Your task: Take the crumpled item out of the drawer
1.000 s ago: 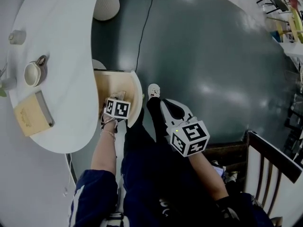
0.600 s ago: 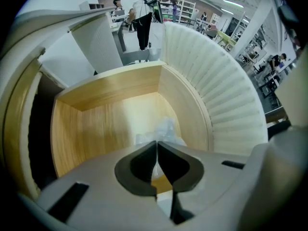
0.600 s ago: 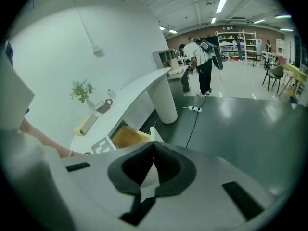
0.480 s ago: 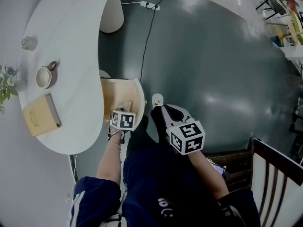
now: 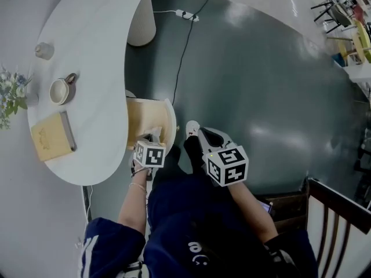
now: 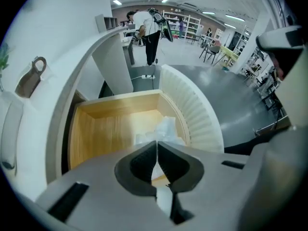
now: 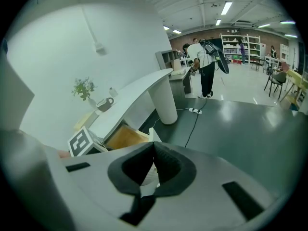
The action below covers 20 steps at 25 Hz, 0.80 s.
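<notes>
The wooden drawer stands pulled out from under the white table; its curved ribbed front shows in the left gripper view. A white crumpled item lies at the drawer's near right side. My left gripper is shut, its tips pinching the item's edge; white material also shows beneath the jaws. In the head view the left gripper sits at the drawer's near edge. My right gripper hovers over the person's leg, right of the drawer, shut with nothing held.
On the table are a cup, a book, a small jar and flowers. A white shoe rests by the drawer front. A power strip with a cable lies on the dark floor. A wooden chair is at right.
The left gripper has drawn back from inside the drawer to its near edge, the crumpled item coming along with it. The head camera shifted; the right gripper stayed about where it was.
</notes>
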Motion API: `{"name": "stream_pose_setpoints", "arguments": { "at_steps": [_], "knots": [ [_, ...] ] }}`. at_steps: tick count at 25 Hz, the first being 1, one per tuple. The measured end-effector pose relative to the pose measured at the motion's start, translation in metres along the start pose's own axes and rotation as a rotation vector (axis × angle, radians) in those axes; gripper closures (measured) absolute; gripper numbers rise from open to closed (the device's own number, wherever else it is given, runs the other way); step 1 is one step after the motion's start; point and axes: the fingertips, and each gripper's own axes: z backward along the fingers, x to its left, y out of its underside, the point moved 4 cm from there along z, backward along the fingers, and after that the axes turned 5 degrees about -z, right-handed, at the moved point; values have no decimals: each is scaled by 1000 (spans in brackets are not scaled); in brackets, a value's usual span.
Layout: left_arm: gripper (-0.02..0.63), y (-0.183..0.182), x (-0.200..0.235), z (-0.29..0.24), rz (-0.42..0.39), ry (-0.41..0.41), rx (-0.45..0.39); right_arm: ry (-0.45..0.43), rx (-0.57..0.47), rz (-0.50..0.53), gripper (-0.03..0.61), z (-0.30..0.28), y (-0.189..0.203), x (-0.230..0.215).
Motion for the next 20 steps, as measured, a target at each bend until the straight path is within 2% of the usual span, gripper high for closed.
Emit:
{"name": "stream_pose_setpoints", "arguments": {
  "at_steps": [5,12,20],
  "knots": [
    [601,-11,-2,23,-14,-13,-58,-22,5,19,571,-1,-2,5],
    [601,-29,9,65,153,-7,-176,-55,0,42,571,-3,-7,17],
    [601,-46,14,104,198,-9,-286,-104,-20,82,571,-9,-21,37]
  ]
}}
